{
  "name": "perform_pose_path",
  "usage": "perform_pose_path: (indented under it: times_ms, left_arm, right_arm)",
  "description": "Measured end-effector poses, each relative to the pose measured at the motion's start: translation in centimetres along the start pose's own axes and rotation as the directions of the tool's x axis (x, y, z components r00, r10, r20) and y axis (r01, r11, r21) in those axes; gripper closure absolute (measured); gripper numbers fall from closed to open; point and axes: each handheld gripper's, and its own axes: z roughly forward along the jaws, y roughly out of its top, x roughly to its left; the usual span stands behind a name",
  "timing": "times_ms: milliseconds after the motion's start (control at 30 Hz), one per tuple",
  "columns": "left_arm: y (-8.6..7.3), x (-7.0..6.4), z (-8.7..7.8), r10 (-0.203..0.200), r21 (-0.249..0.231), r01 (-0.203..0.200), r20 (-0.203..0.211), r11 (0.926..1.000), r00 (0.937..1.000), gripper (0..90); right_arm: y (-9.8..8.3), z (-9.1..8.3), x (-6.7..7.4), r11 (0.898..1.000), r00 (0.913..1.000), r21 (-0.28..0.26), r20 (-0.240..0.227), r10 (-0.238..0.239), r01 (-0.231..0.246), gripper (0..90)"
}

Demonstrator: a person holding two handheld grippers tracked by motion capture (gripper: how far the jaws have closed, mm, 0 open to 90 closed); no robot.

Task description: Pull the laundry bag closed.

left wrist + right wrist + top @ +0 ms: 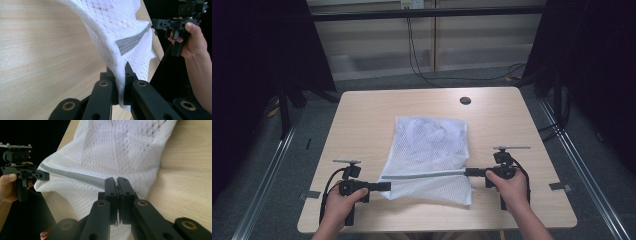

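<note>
A white mesh laundry bag [429, 150] lies on the light wooden table [362, 120], with white laundry inside its far half. A grey zipper band [422, 175] runs across its near end. My left gripper [386, 186] is shut on the bag's near left edge; in the left gripper view the mesh [117, 45] is pinched between the jaws at my left gripper [120, 75]. My right gripper [468, 172] is shut on the right end of the zipper band, seen as my right gripper [117, 183] clamping the mesh [120, 150]. The near end is lifted and stretched between both.
A small black round disc [465, 100] sits near the table's far edge. Black cables [422, 70] run over the floor behind the table. Dark curtains [257, 60] flank both sides. The table's front edge is close below the hands.
</note>
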Motion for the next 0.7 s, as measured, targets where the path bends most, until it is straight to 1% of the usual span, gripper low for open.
perform_pose_path:
  times_ms: [33, 133, 167, 200, 233, 267, 300, 400, 433, 467, 500, 533, 567, 600, 633, 667, 700]
  left_arm:
    - [0.0, 0.0, 0.1, 0.005, 0.003, -0.005, -0.004, 1.0, 1.0, 89.1]
    - [0.0, -0.1, 0.1, 0.0, 0.002, 0.0, 0.0, 1.0, 1.0, 89.1]
    - [0.0, -0.1, 0.1, 0.005, 0.003, -0.005, -0.002, 1.0, 1.0, 89.1]
    - [0.0, -0.2, 0.1, -0.007, 0.001, 0.007, -0.002, 1.0, 1.0, 89.1]
    - [0.0, 0.0, -0.1, 0.022, 0.01, -0.022, -0.014, 0.9997, 0.9997, 89.1]
    - [0.0, -0.1, -0.1, 0.007, 0.002, -0.007, -0.013, 1.0, 0.9999, 89.1]
    - [0.0, -0.1, -0.1, 0.012, 0.009, -0.012, -0.01, 0.9999, 0.9999, 89.2]
    - [0.0, -0.1, -0.1, 0.011, 0.003, -0.011, -0.012, 0.9999, 0.9999, 89.1]
    - [0.0, -0.2, 0.0, -0.007, 0.002, 0.007, -0.003, 1.0, 1.0, 89.2]
    - [0.0, -0.2, 0.1, 0.001, 0.009, -0.001, -0.008, 1.0, 1.0, 89.1]
    - [0.0, -0.2, 0.1, -0.008, 0.01, 0.008, -0.006, 0.9999, 1.0, 89.2]
    - [0.0, -0.2, 0.1, -0.004, 0.012, 0.004, -0.006, 0.9999, 1.0, 89.1]
    - [0.0, -0.1, 0.1, 0.009, 0.009, -0.009, -0.008, 0.9999, 0.9999, 89.1]
    - [0.0, -0.2, 0.1, 0.006, 0.003, -0.006, -0.002, 1.0, 1.0, 89.1]
    - [-0.1, -0.3, 0.0, 0.016, 0.001, -0.016, 0.003, 0.9999, 0.9999, 88.8]
    - [-0.1, -0.3, 0.0, 0.03, -0.004, -0.03, 0.007, 0.9996, 0.9995, 87.9]
    - [0.0, -0.3, 0.0, 0.055, 0.013, -0.055, 0.013, 0.9984, 0.9984, 85.1]
  right_arm:
    - [0.0, 0.0, 0.0, 1.0, 1.0, -0.002, -0.003, 0.002, -0.002, 87.5]
    - [0.0, -0.1, 0.0, 1.0, 1.0, -0.002, 0.009, 0.001, -0.001, 87.5]
    - [0.0, -0.2, 0.0, 1.0, 1.0, -0.005, 0.004, 0.001, -0.001, 87.5]
    - [0.0, -0.2, 0.0, 1.0, 1.0, -0.005, 0.003, 0.003, -0.003, 87.5]
    - [-0.1, -0.4, 0.0, 1.0, 0.9999, -0.005, 0.011, -0.002, 0.002, 87.5]
    - [-0.1, -0.5, 0.0, 1.0, 0.9999, -0.01, 0.014, -0.001, 0.001, 87.5]
    - [0.0, -0.6, -0.1, 1.0, 0.9999, -0.012, 0.014, 0.005, -0.005, 87.5]
    - [0.0, -1.0, -0.4, 1.0, 0.9997, -0.025, 0.017, 0.015, -0.015, 87.5]
    - [0.0, -1.1, -0.5, 0.999, 0.9997, -0.026, 0.015, 0.02, -0.019, 87.5]
    - [0.0, -1.1, -0.5, 0.999, 0.9997, -0.027, 0.017, 0.019, -0.019, 87.5]
    - [0.0, -1.1, -0.5, 0.999, 0.9996, -0.027, 0.022, 0.019, -0.018, 87.5]
    - [0.0, -1.1, -0.5, 0.999, 0.9995, -0.027, 0.025, 0.019, -0.018, 87.5]
    - [0.0, -1.1, -0.5, 1.0, 0.9996, -0.026, 0.024, 0.018, -0.017, 87.5]
    - [0.0, -1.1, -0.5, 1.0, 0.9996, -0.023, 0.022, 0.016, -0.015, 87.5]
    - [-0.1, -1.0, -0.5, 1.0, 0.9997, -0.015, 0.022, 0.008, -0.007, 87.4]
    - [-0.1, -1.0, -0.5, 1.0, 0.9998, -0.017, 0.017, 0.007, -0.007, 87.3]
    - [-0.1, -1.0, -0.4, 1.0, 0.9997, -0.029, 0.023, 0.004, -0.003, 87.2]
